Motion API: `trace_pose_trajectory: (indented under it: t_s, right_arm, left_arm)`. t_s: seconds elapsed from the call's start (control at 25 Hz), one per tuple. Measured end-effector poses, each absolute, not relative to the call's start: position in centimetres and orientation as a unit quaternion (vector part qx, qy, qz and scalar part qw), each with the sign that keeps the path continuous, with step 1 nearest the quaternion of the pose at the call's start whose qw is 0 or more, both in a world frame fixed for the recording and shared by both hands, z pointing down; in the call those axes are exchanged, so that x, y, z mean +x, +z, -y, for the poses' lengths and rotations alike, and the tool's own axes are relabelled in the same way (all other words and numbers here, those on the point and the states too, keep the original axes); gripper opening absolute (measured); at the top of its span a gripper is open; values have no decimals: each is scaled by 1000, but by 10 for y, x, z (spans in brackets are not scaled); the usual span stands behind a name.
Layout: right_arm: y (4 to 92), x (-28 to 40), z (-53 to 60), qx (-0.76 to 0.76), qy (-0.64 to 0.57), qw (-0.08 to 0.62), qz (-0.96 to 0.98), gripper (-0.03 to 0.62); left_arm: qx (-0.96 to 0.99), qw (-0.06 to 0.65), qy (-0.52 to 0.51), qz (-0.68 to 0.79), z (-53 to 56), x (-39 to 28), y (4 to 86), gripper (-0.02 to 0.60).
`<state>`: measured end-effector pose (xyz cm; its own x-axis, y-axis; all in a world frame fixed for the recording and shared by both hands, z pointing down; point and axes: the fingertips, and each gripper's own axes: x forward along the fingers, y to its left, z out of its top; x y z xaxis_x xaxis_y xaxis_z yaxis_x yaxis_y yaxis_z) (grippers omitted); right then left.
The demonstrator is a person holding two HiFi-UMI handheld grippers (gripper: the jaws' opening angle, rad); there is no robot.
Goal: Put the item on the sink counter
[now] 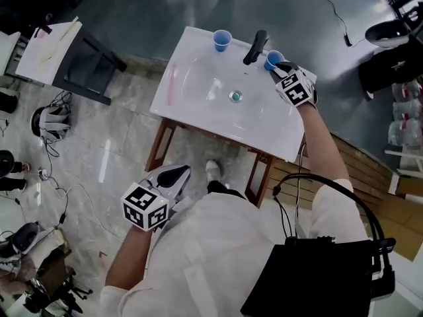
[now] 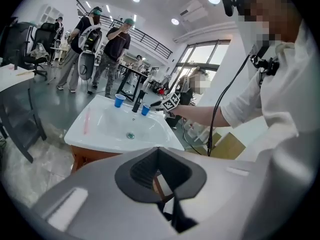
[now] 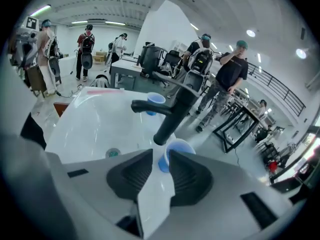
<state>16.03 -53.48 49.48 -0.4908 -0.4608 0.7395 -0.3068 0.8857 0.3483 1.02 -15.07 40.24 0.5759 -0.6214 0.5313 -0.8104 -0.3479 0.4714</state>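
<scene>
Because the right tool (image 1: 278,68) overlaps the blue cup (image 1: 269,57) in the head view, that view does not show whether the two touch. The right gripper view settles it. The tool's two jaws stand apart with a clear gap and grip nothing. The cup stands upright just past their tips, its lower part covered by the jaws.

The cup sits on the white sink bench (image 1: 277,134), at 3 o'clock of the black faucet (image 1: 255,47) and very near it. A second blue cup (image 1: 222,40) stands at 9 o'clock of the faucet, well apart from the first. A thin pink stick (image 1: 171,84) lies along the 9 o'clock side of the basin and is too small to identify. The drain (image 1: 235,96) shows at the basin's middle. The wooden stand (image 1: 160,144) under the bench is mostly hidden.

The right arm (image 1: 324,144) reaches out nearly straight toward 12 o'clock, with its tool tilted downward. The left tool (image 1: 180,172) is held low and close to the body at 7 o'clock of the head view, over the stone floor (image 1: 112,150), pointing toward the bench. Its jaw tips meet, with nothing between them. The person's white shirt (image 1: 218,256) and a black pack (image 1: 310,276) fill the bottom edge of the head view.
</scene>
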Motion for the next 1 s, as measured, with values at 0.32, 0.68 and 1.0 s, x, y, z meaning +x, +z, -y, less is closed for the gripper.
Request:
trace_pose_trajectory:
  t_s: [0.32, 0.68, 1.0]
  right_arm:
    - [531, 158, 561, 197, -75, 496, 842, 75]
    - [534, 156, 556, 202, -76, 501, 838, 21]
    - [508, 151, 505, 189, -70, 493, 846, 20]
  left_arm:
    - [799, 370, 128, 457, 159, 3, 408, 5]
    - [794, 374, 125, 463, 151, -4, 410, 5]
    - [812, 359, 124, 442, 128, -4, 402, 5]
